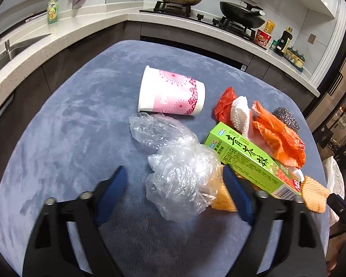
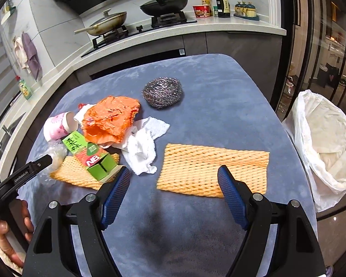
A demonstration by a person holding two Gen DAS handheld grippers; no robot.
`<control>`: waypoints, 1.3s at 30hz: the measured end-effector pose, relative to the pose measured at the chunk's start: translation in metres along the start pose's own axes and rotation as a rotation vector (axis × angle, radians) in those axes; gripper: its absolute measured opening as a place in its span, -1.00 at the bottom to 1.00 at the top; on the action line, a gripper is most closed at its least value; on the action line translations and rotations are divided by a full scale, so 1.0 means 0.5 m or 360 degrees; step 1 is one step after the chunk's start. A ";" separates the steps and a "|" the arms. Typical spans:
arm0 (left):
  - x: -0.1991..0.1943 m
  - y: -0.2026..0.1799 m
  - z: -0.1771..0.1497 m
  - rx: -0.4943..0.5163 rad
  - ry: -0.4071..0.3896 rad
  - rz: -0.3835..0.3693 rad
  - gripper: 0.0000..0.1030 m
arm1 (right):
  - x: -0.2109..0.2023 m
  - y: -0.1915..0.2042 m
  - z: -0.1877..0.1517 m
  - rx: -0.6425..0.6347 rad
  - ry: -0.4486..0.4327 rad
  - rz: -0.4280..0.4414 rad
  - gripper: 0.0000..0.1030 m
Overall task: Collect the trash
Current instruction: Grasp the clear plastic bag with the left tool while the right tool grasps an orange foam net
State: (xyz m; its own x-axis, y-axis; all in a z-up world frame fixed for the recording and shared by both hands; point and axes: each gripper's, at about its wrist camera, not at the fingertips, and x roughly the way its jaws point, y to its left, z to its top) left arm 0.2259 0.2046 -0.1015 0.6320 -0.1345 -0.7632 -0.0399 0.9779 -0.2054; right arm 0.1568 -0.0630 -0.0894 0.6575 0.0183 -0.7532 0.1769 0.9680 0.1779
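Trash lies on a blue-grey table [image 1: 69, 120]. My left gripper [image 1: 175, 175] is open, its jaws on either side of a crumpled clear plastic bag [image 1: 180, 168]. Beyond it lie a pink paper cup [image 1: 170, 92] on its side, a green carton [image 1: 251, 159], an orange plastic bag [image 1: 276, 138] and white tissue [image 1: 241, 115]. My right gripper [image 2: 173, 175] is open and empty, just above the near edge of an orange foam net [image 2: 210, 168]. A steel scourer [image 2: 162, 92] lies farther back. The carton [image 2: 92, 157] rests on a second foam net [image 2: 80, 175].
A bin lined with a white bag [image 2: 323, 138] stands off the table's right edge. A kitchen counter with a hob and pans [image 2: 163, 4] runs behind. A sink [image 1: 16, 48] is at the far left. The other gripper [image 2: 18, 177] shows at the right wrist view's left edge.
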 end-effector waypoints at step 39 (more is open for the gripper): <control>-0.132 -0.188 -0.021 0.0315 -0.0130 -0.0366 -0.63 | 0.091 -0.176 -0.019 0.0264 0.0050 -0.0161 0.10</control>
State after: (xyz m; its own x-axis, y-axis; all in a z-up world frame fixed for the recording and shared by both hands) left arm 0.1795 0.1201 -0.0383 0.6674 -0.3505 -0.6571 0.2581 0.9365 -0.2375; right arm 0.1641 -0.1449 -0.1455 0.6077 -0.0668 -0.7914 0.3609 0.9108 0.2003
